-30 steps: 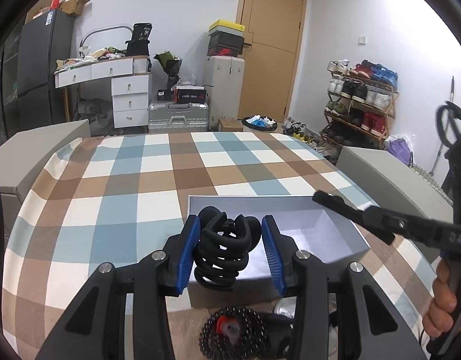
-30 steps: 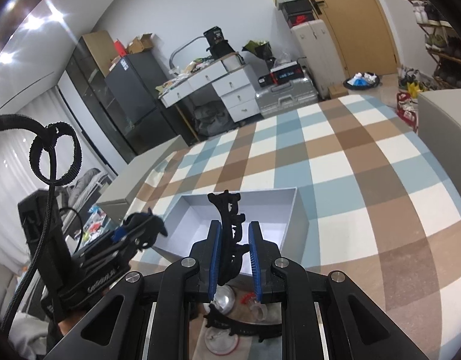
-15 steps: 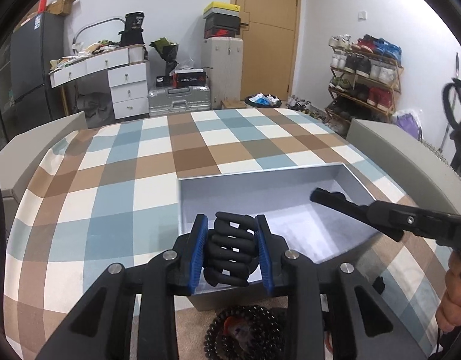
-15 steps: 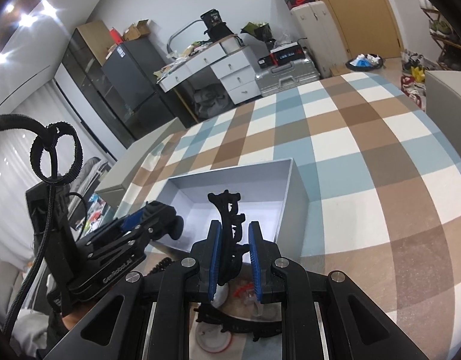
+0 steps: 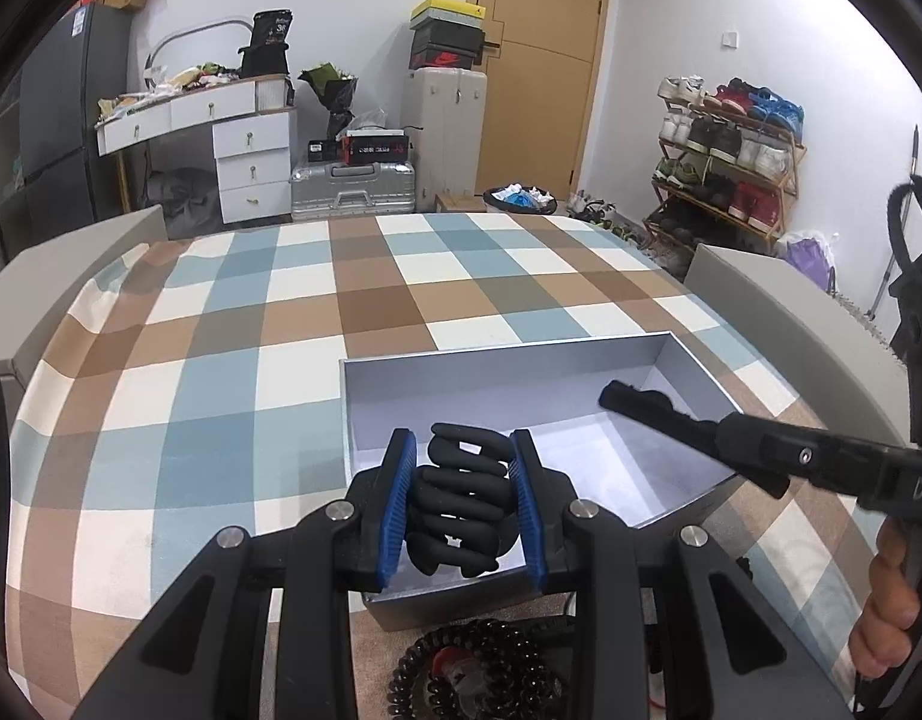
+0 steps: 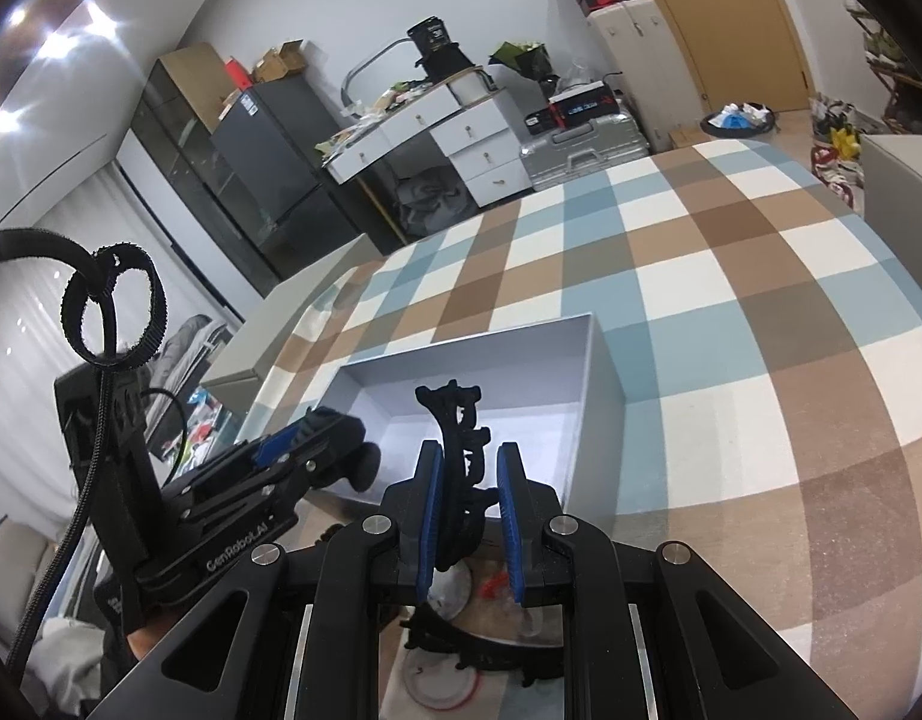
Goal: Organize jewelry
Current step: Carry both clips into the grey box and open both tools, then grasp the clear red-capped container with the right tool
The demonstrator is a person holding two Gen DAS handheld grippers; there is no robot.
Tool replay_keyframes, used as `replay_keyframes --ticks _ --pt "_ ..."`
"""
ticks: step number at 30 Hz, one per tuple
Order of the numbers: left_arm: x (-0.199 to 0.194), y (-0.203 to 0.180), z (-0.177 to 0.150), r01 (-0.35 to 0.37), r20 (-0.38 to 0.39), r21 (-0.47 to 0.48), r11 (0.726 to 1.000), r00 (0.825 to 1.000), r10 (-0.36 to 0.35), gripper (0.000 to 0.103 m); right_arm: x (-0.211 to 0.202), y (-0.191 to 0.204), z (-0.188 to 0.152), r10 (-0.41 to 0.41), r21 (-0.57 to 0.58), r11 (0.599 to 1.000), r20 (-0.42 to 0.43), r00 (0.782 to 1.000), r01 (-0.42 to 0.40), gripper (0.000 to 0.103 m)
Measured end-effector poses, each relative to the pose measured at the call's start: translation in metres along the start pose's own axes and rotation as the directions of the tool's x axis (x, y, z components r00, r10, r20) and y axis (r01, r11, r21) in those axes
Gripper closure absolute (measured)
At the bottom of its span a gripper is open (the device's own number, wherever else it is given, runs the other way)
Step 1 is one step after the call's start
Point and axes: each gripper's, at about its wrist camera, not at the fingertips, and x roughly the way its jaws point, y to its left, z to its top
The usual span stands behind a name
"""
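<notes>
An open grey box (image 5: 520,384) sits on the checked tablecloth; it also shows in the right wrist view (image 6: 490,372). My left gripper (image 5: 463,504) is shut on a black claw hair clip (image 5: 461,498) and holds it over the box's near edge. My right gripper (image 6: 468,498) is shut on a thin black toothed hair comb (image 6: 458,438), upright over the box's near side. The right gripper's arm (image 5: 700,426) reaches over the box from the right in the left wrist view. The left gripper (image 6: 317,444) shows at the box's left in the right wrist view.
A black beaded bracelet (image 5: 478,666) lies on the cloth in front of the box. Another black comb (image 6: 490,648) and round clear lids (image 6: 443,678) lie below my right gripper. Grey chair backs (image 5: 778,312) flank the table. Room clutter stands behind.
Both grippers have moved forward and down over the box with their items still held. The box looks larger and closer in both views.
</notes>
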Motion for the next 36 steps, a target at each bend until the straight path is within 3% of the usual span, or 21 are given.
replay_keyframes --ticks 6,9,12,15,19,20,22,28,36 --pt "-0.003 -0.002 -0.002 0.004 -0.01 0.004 1.0 1.0 -0.004 0.074 -0.004 0.006 0.0 0.042 -0.024 0.999 0.01 0.999 -0.042 0.078" --pt "-0.01 -0.005 -0.003 0.001 0.005 0.027 1.0 1.0 -0.002 0.056 -0.008 0.012 0.0 0.001 -0.065 0.998 0.015 1.0 0.0 0.077" --pt "-0.019 -0.008 -0.006 0.004 0.012 0.024 1.0 1.0 -0.004 0.043 -0.012 0.011 0.0 0.008 -0.06 0.998 0.014 1.0 -0.007 0.062" --pt "-0.03 -0.009 -0.009 0.011 0.017 0.013 1.0 1.0 -0.011 0.021 -0.02 0.013 0.0 -0.005 -0.071 0.997 0.015 1.0 0.006 0.038" --pt "-0.044 -0.007 -0.018 0.022 0.024 -0.003 1.0 0.999 -0.022 0.015 -0.034 0.018 -0.001 -0.032 -0.112 0.993 0.021 0.999 0.034 0.015" --pt "-0.046 -0.007 -0.019 0.024 0.021 -0.005 1.0 0.999 -0.024 0.008 -0.038 0.02 -0.002 -0.044 -0.121 0.992 0.02 0.999 0.046 0.011" --pt "-0.051 -0.005 -0.023 0.014 0.025 -0.01 1.0 1.0 -0.014 0.002 -0.042 0.02 -0.005 -0.066 -0.131 0.989 0.016 0.998 0.068 0.007" --pt "-0.058 -0.002 -0.031 -0.019 0.024 0.011 1.0 1.0 0.019 0.002 -0.041 0.016 -0.017 -0.184 -0.174 0.969 -0.044 0.982 0.174 0.005" --pt "-0.048 0.01 -0.036 -0.025 -0.011 -0.01 1.0 1.0 0.025 0.002 -0.022 0.009 -0.026 -0.205 -0.197 0.964 -0.117 0.972 0.179 0.005"
